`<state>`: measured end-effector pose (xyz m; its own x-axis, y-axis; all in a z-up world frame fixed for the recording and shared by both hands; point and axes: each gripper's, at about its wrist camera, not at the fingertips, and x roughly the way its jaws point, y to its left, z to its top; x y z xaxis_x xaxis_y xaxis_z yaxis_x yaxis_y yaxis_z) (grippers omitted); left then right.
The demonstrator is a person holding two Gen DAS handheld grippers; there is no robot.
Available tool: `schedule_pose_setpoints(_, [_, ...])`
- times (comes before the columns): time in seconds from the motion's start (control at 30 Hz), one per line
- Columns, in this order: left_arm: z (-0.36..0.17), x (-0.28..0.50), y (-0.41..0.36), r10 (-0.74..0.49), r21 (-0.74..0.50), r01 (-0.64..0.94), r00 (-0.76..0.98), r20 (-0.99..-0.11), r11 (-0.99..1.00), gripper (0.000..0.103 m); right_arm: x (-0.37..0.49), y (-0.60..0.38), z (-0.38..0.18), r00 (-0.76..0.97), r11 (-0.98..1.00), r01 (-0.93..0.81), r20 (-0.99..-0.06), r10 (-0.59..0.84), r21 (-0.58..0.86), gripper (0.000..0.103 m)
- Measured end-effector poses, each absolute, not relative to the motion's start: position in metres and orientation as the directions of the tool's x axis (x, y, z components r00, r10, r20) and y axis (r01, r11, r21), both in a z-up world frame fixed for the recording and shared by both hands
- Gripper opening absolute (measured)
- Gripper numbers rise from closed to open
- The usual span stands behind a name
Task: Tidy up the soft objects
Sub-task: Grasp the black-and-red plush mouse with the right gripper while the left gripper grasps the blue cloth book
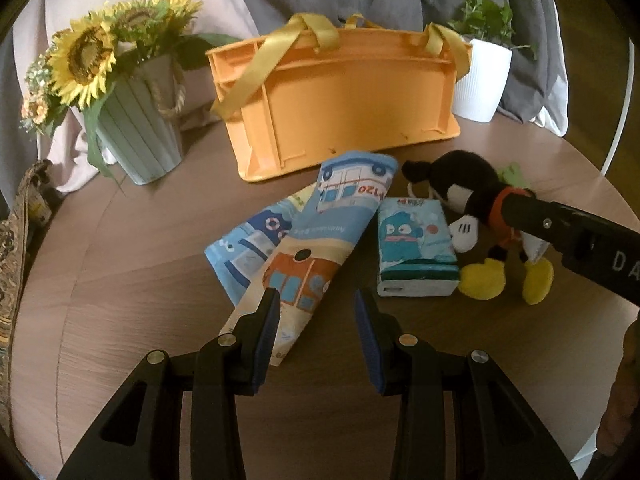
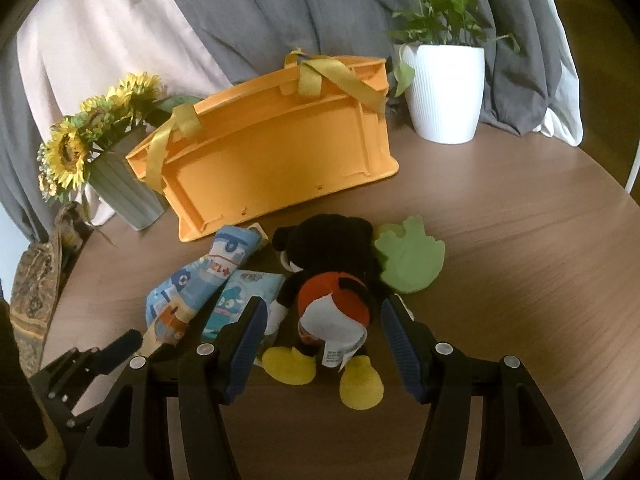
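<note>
Cloth [image 1: 304,240] lies just ahead of the left hand-held gripper [image 1: 316,316], jaws apart and empty; lower squarely over its near end. Right hand-held gripper [image 2: 324,332], also apart, straddles the plush toy [image 2: 332,280]; close on its body.

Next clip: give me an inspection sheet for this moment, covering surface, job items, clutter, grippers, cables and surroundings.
Surface: round wooden table.
Job's things: mouse plush, tissue pack, printed cloth roll and green soft piece lie together in front of the orange basket.
Clutter: sunflower vase, white plant pot.
Grippers: left gripper open over the cloth roll; right gripper open, straddling the plush.
Cables: nothing seen.
Surroundings: grey and pale drapes behind.
</note>
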<state>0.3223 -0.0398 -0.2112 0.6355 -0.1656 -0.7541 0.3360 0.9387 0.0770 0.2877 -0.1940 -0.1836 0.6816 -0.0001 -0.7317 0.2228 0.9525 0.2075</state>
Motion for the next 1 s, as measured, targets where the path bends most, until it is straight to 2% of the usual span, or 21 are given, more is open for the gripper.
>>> schedule_pose_setpoints(0.3, [-0.223,0.340,-0.042,-0.139,0.089,0.315,0.632,-0.763,0.945,0.038,0.296,-0.193,-0.195,0.667,0.949,0.232,-0.745,0.005,0.214,0.061])
schedule_pose_setpoints(0.63, [-0.230,0.349,-0.042,-0.145,0.071,0.310,0.619,-0.772,0.948,0.018,0.302,-0.196,-0.203,0.659,0.944,0.251,-0.752,-0.004,0.214,0.060])
schedule_pose_setpoints(0.8, [-0.230,0.351,-0.042,-0.145,0.062,0.299,0.619,-0.772,0.952,0.014,0.304,-0.195,-0.207,0.648,0.948,0.244,-0.761,-0.003,0.204,0.050])
schedule_pose_setpoints(0.83, [-0.229,0.351,-0.041,-0.145,0.058,0.295,0.620,-0.771,0.954,0.013,0.304,-0.195,-0.208,0.645,0.948,0.246,-0.764,-0.004,0.203,0.046])
schedule_pose_setpoints(1.0, [-0.221,0.349,-0.039,-0.158,0.032,0.282,0.623,-0.766,0.959,0.010,0.303,-0.196,-0.208,0.648,0.949,0.242,-0.762,-0.004,0.202,0.043])
